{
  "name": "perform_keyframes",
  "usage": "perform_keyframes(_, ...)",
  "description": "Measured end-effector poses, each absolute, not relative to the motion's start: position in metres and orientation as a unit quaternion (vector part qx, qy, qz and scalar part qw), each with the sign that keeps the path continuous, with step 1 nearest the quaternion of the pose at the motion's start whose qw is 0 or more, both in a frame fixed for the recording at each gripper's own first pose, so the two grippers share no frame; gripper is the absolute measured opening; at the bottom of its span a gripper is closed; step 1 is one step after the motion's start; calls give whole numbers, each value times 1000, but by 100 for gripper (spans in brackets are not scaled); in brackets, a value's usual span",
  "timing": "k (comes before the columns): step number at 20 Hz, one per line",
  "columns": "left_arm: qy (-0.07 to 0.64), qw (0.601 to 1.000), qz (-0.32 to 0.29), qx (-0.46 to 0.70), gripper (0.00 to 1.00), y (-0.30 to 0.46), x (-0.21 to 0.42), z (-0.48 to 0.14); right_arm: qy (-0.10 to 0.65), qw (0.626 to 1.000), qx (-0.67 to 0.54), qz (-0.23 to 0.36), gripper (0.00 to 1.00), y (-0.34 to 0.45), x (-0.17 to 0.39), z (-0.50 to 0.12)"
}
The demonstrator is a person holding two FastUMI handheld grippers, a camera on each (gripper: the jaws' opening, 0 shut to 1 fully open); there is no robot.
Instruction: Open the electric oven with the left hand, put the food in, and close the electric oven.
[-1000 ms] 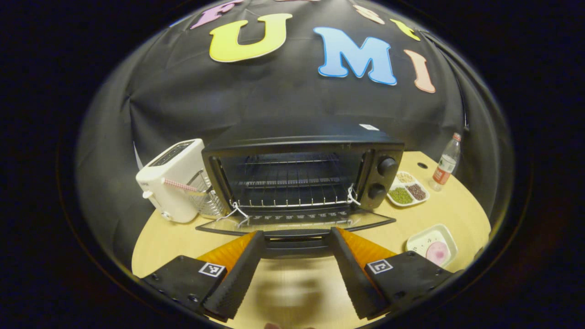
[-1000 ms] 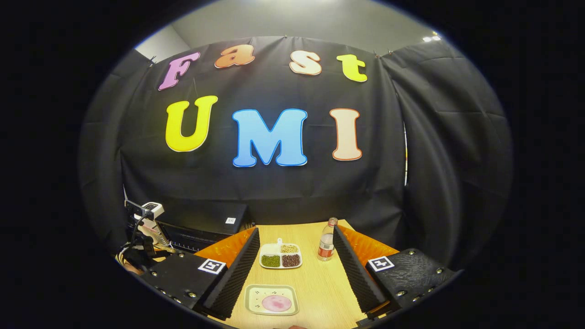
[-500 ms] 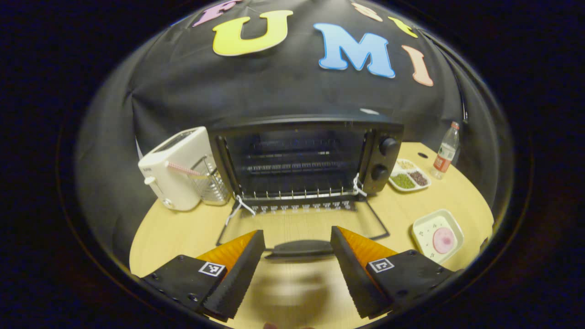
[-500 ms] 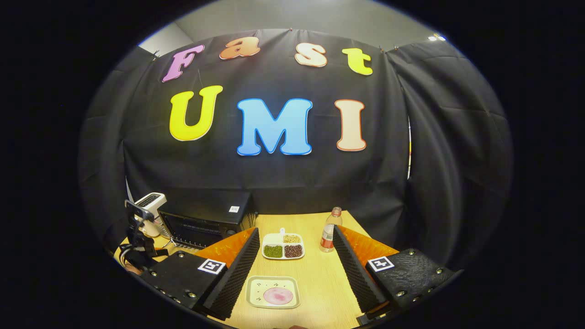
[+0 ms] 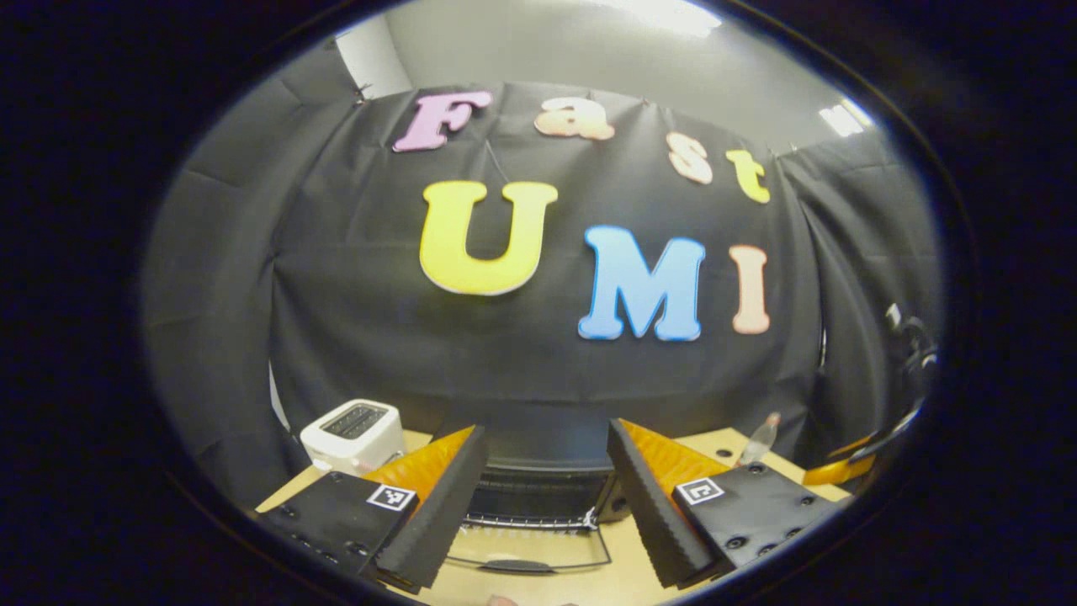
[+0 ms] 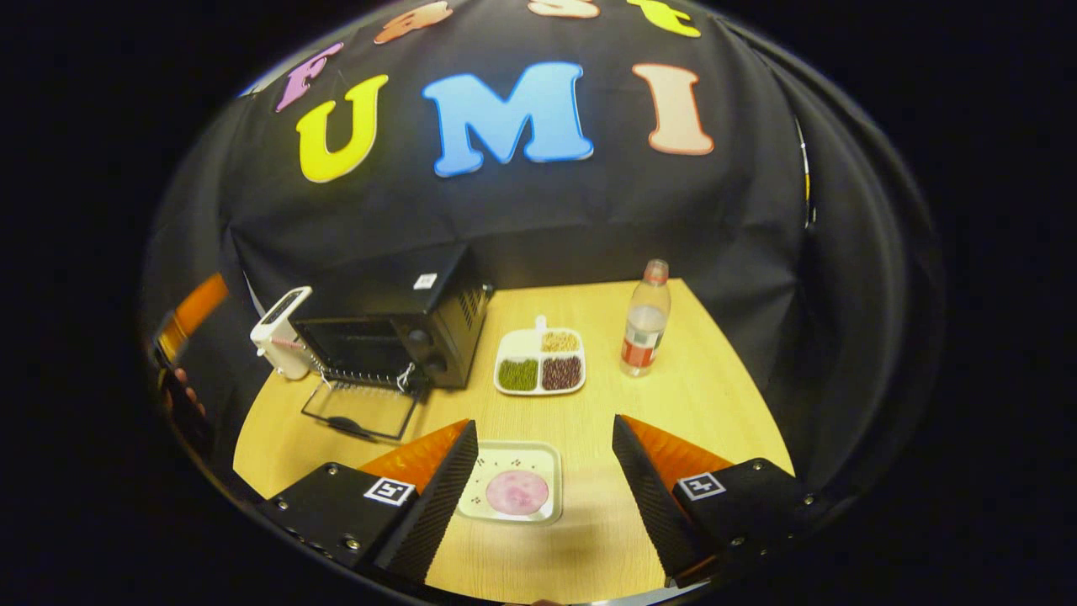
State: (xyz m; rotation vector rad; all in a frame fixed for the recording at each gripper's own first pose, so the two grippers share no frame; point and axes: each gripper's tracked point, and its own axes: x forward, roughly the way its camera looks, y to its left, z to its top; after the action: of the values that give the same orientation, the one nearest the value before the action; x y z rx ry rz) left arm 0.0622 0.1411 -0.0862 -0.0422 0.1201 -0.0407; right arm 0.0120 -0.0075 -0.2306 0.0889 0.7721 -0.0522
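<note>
Risk number one, if you ask me, is that oven door [image 6: 362,410]. It's lying flat out on the table [image 6: 698,396] in front of the electric oven [image 6: 395,324], with its handle at the near edge, so anything swung in low from the front could clip it or knock the whole box back toward the wall.

Going left to right in the right gripper view: the white toaster [image 6: 282,332] sits tight against the oven's left side, so no room to come in from there. Then the open oven with its wire rack showing, then a divided dish of beans [image 6: 538,364] just beside the oven's right wall, then a water bottle [image 6: 644,320] standing upright farther right. That bottle looks tippy to me, an elbow would do it.

The food [image 6: 517,492] is a pink slice on a small square plate [image 6: 545,459] near the table's front edge. The right gripper [image 6: 545,497] hangs above it with fingers spread wide, holding nothing. A shallow plate rim is a slippy thing to pinch, I'd guess.

The left gripper [image 5: 545,505] is spread apart too, empty, pulled up and away from the door. Best open lane: diagonal from plate to oven mouth, over bare table.
</note>
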Motion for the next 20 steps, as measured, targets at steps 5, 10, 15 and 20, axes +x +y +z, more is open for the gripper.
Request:
perform_keyframes(5, 13, 999, -16, -32, 100, 148, 38, -38, 495, 866, 58, -25, 98, -23, 8, -313)
perform_keyframes(10, 15, 1000, -3, -19, 97, 161, 22, -37, 564, 822, 53, -52, 98, -39, 21, -369)
perform_keyframes(15, 32, 999, 19, -25, 96, 180, 9, -47, 611, 788, 27, -69, 97, -42, 28, -407)
perform_keyframes(20, 38, 998, 38, -32, 100, 199, 5, -51, 636, 768, 16, -70, 95, -37, 27, -417)
